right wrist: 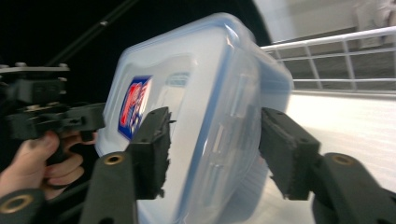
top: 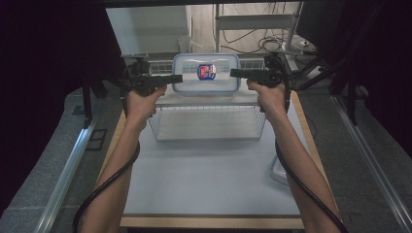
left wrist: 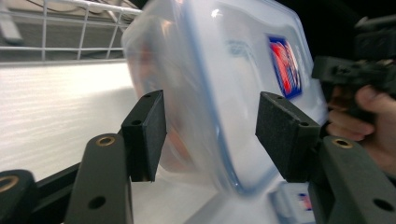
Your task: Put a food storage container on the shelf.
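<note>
The left hand-held gripper (top: 171, 79) and the right hand-held gripper (top: 241, 74) point toward each other, and a clear plastic container (top: 206, 73) with a blue-edged lid sits between them, above the upper level of a white wire rack (top: 209, 121). The container carries a red and blue label (top: 206, 71) on its lid. In the left gripper view, the two black jaws stand spread, one on each side of the container's edge (left wrist: 219, 135); the left pad (left wrist: 144, 133) is close to the cloudy wall and the right pad (left wrist: 285, 135) is beside the lid face, but I cannot tell if they press on it. In the right gripper view the jaws stand also apart around the opposite edge of the container (right wrist: 205, 116), with the lid toward the left jaw and the body toward the right jaw; real contact is not clear here either. Beyond the container, each gripper view shows the other hand (right wrist: 32, 163) that holds its own tool. The rack stands on the pale tabletop (top: 209, 179), in front of both hand-held grippers, and a clear object (top: 281, 171) lies near the person's right forearm at the tabletop's side.
</note>
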Tool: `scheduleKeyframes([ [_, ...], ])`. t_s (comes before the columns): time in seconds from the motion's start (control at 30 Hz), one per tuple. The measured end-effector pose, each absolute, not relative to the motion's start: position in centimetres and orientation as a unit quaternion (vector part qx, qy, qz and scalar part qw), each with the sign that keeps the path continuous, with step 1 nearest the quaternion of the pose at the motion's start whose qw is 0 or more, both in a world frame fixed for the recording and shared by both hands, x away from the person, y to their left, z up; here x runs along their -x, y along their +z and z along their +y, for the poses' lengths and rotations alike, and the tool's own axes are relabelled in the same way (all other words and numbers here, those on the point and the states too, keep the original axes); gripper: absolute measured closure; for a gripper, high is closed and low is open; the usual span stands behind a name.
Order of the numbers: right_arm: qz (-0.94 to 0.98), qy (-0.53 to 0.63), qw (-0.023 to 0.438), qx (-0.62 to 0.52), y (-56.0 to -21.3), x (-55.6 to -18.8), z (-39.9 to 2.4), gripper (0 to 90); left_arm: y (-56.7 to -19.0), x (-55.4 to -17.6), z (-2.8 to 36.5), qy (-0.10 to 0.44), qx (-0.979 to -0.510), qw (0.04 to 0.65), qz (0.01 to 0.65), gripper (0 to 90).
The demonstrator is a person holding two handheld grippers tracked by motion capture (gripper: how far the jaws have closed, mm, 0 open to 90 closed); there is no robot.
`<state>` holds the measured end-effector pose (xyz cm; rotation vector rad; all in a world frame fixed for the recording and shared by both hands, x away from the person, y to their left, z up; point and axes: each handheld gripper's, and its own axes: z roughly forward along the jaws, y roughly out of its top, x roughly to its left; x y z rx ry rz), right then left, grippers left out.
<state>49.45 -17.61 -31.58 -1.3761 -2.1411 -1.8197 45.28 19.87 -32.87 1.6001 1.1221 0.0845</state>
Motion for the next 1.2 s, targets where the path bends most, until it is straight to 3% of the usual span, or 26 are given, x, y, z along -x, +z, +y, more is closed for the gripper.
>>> scheduleKeyframes([
  [0.03, -0.691, -0.569, -0.023, 0.445, -31.6, -49.3, -17.5, 44.1, -32.9, -45.3, 19.7, 0.052, -0.672, 0.559, 0.483, 36.4],
  [0.1, -0.697, -0.563, -0.036, 0.442, -31.6, -49.3, -17.5, 45.5, -32.8, -45.2, 19.8, 0.049, -0.668, 0.563, 0.484, 40.1],
  [0.37, -0.704, -0.568, -0.072, 0.419, -30.8, -48.3, -17.5, 47.4, -32.5, -44.1, 20.1, 0.069, -0.671, 0.575, 0.463, 37.7],
  [0.5, -0.724, -0.558, -0.101, 0.394, -30.2, -46.6, -17.6, 58.0, -32.5, -42.5, 20.2, 0.099, -0.686, 0.572, 0.439, 41.6],
  [0.53, -0.735, -0.549, -0.116, 0.382, -30.3, -45.5, -17.6, 65.9, -32.6, -41.9, 20.1, 0.11, -0.693, 0.566, 0.432, 42.4],
  [0.57, -0.735, -0.549, -0.116, 0.382, -30.3, -45.5, -17.6, 65.9, -32.6, -41.9, 20.1, 0.11, -0.693, 0.566, 0.432, 43.2],
  [0.6, -0.739, -0.55, -0.122, 0.371, -30.5, -44.4, -17.7, 75.6, -32.9, -41.3, 20.1, 0.122, -0.7, 0.561, 0.424, 43.8],
  [0.63, -0.739, -0.55, -0.122, 0.371, -30.5, -44.4, -17.7, 75.6, -32.9, -41.3, 20.1, 0.122, -0.7, 0.561, 0.424, 43.8],
  [0.67, -0.746, -0.545, -0.124, 0.361, -30.9, -43.3, -17.7, 83.4, -33.2, -40.7, 20.1, 0.125, -0.704, 0.56, 0.419, 43.7],
  [0.7, -0.746, -0.545, -0.124, 0.361, -30.9, -43.3, -17.7, 83.4, -33.2, -40.7, 20.1, 0.125, -0.704, 0.56, 0.419, 43.3],
  [0.73, -0.755, -0.541, -0.126, 0.349, -31.5, -42.6, -17.5, 89.1, -33.6, -40.2, 20.1, 0.127, -0.704, 0.563, 0.415, 42.1],
  [1.0, -0.784, -0.511, -0.115, 0.332, -33.3, -42.8, -15.5, 89.4, -35.5, -37.6, 19.2, 0.165, -0.724, 0.555, 0.376, 22.7],
  [1.2, -0.787, -0.502, -0.123, 0.338, -33.7, -43.4, -15.3, 89.4, -37.2, -35.4, 18.6, 0.166, -0.746, 0.539, 0.353, 17.3],
])
